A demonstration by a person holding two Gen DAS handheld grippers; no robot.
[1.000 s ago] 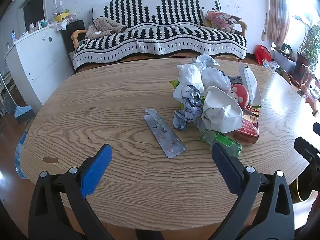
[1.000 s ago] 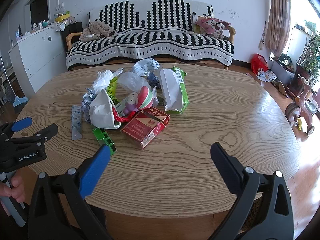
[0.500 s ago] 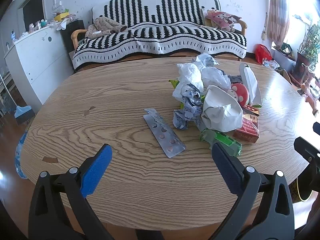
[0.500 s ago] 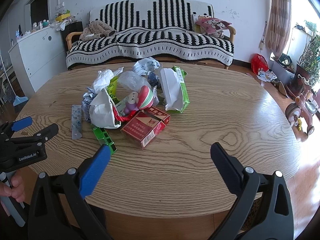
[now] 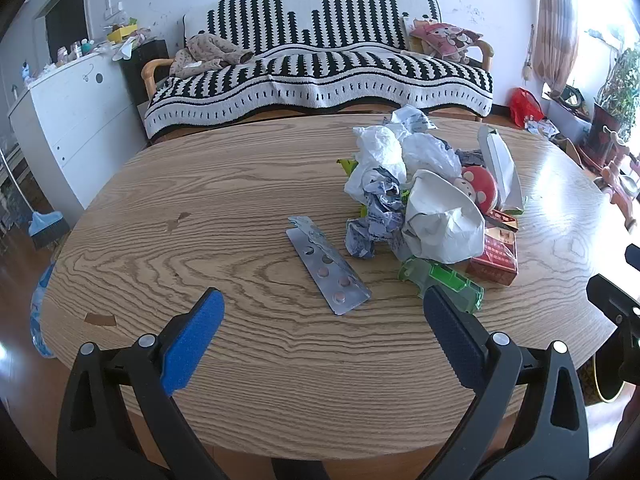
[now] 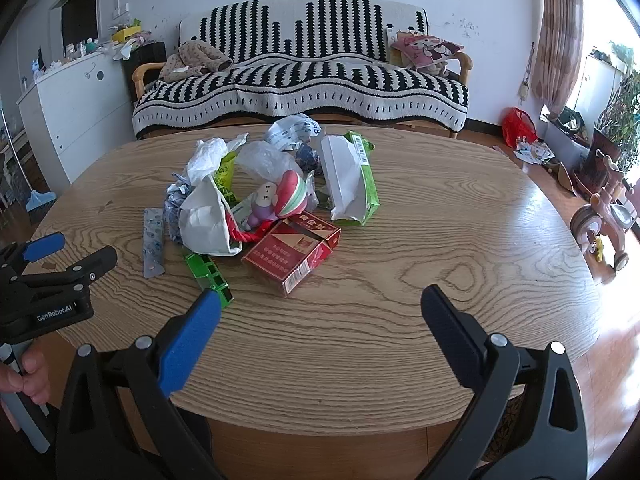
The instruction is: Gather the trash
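A pile of trash lies on the oval wooden table (image 5: 200, 220). It holds a silver pill blister (image 5: 326, 266), crumpled white paper (image 5: 440, 220), crumpled plastic bags (image 5: 384, 152), a red cigarette box (image 6: 292, 250), a green plastic tray (image 6: 208, 272), a green-and-white wrapper (image 6: 352, 178) and a small mushroom toy (image 6: 280, 196). My left gripper (image 5: 322, 320) is open and empty, near the table's front edge, just short of the blister. My right gripper (image 6: 320, 316) is open and empty, in front of the red box. The left gripper also shows in the right wrist view (image 6: 60, 256).
A black-and-white striped sofa (image 5: 320, 64) stands behind the table. A white cabinet (image 5: 68, 108) is at the left. A red bag (image 6: 518, 126), plants and a tricycle (image 6: 604, 216) are on the floor at the right.
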